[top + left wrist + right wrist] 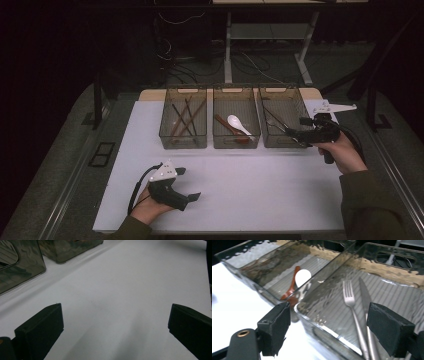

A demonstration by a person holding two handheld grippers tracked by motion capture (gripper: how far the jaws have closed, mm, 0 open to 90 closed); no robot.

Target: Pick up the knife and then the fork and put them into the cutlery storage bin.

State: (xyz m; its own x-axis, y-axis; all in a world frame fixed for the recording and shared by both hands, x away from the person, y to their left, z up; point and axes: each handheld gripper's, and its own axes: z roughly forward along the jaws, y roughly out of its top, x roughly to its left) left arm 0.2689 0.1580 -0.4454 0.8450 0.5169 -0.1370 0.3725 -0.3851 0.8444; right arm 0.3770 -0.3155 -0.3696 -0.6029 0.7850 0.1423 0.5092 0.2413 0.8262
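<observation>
Three smoky clear bins stand in a row on the white table (240,185). The right bin (282,142) holds a fork (352,307) and a knife (365,298) lying side by side; the middle bin (236,142), just beside it, holds a white spoon (302,277) and a red-brown spoon (291,288). The right gripper (328,326) hovers at the right bin's near wall, jaws spread and empty, nothing touched. The left gripper (115,322) rests well short of the bins, jaws wide apart over bare table.

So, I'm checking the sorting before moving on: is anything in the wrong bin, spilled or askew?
Nothing stands out. Chopsticks fill the left bin, spoons the middle bin, fork and knife the right bin.
</observation>
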